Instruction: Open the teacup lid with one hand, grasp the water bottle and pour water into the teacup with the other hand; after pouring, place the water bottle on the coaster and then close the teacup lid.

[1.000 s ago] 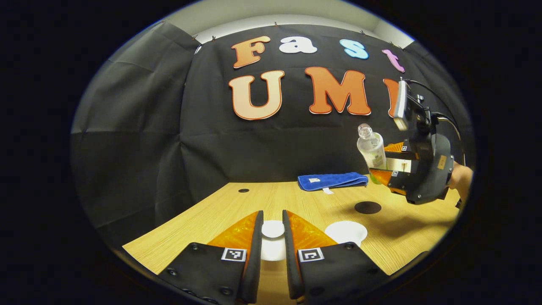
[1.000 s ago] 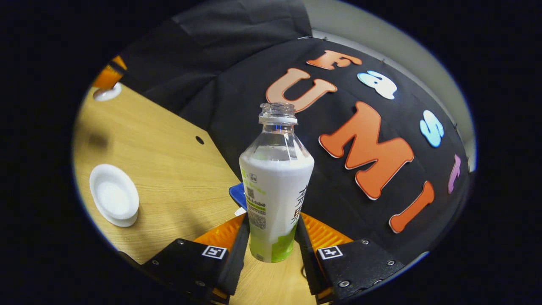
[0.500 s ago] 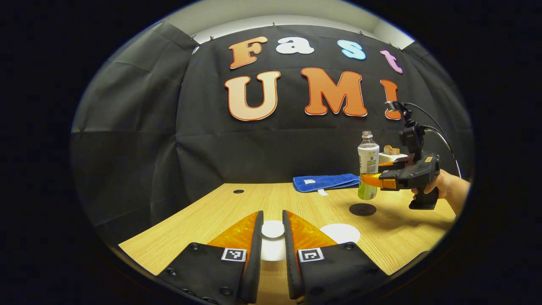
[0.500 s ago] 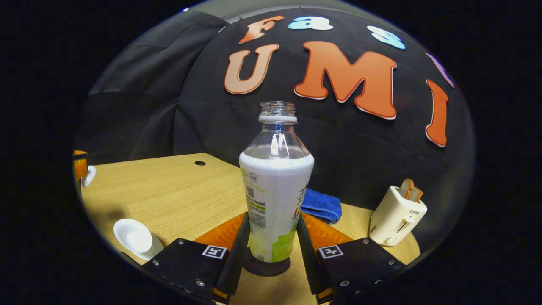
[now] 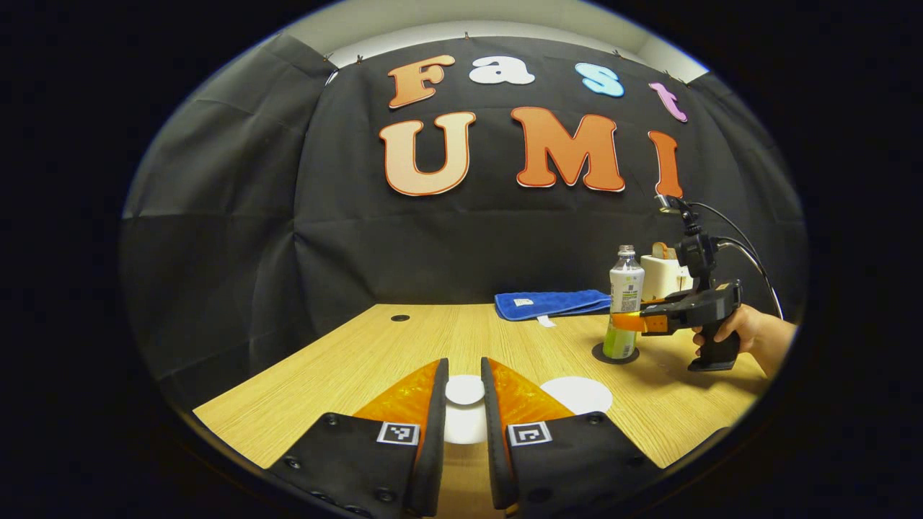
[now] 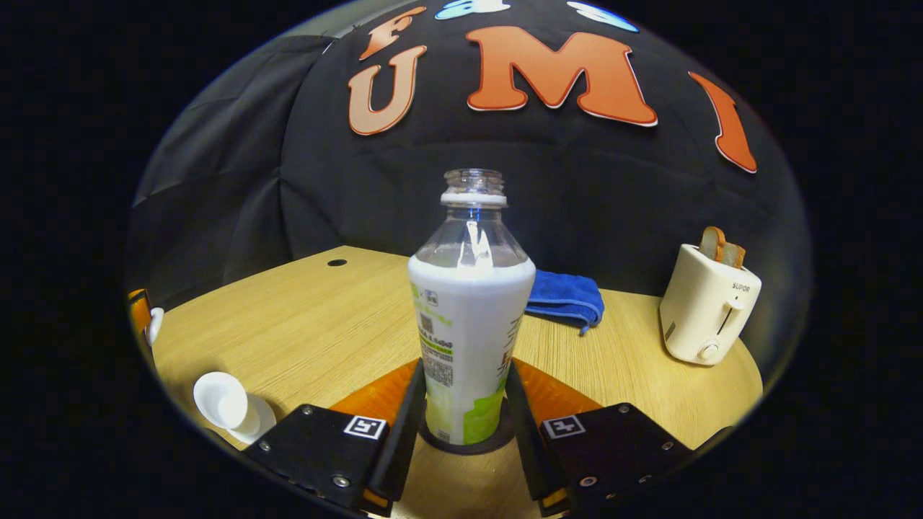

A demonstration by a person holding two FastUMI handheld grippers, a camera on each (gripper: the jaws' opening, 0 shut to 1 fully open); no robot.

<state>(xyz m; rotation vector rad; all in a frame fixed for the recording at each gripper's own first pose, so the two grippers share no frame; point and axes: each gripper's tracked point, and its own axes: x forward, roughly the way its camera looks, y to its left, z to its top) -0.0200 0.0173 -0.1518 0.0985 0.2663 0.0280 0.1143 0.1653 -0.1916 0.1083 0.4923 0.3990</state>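
Two grippers are busy: the right gripper [image 6: 461, 404] clamps both fingers on the uncapped, upright water bottle [image 6: 470, 317] standing on the dark coaster [image 6: 467, 441], while the left gripper [image 5: 465, 404] pinches the white teacup lid [image 5: 465, 391], the open teacup [image 5: 577, 394] just right of its jaws.

The left gripper view looks low across the table [image 5: 346, 367] toward the back wall, far from the water bottle [image 5: 624, 303], while the right gripper view faces that bottle [image 6: 470, 317] close up, sharing the blue towel [image 5: 551, 303] [image 6: 566, 295] and toaster [image 6: 707, 306].
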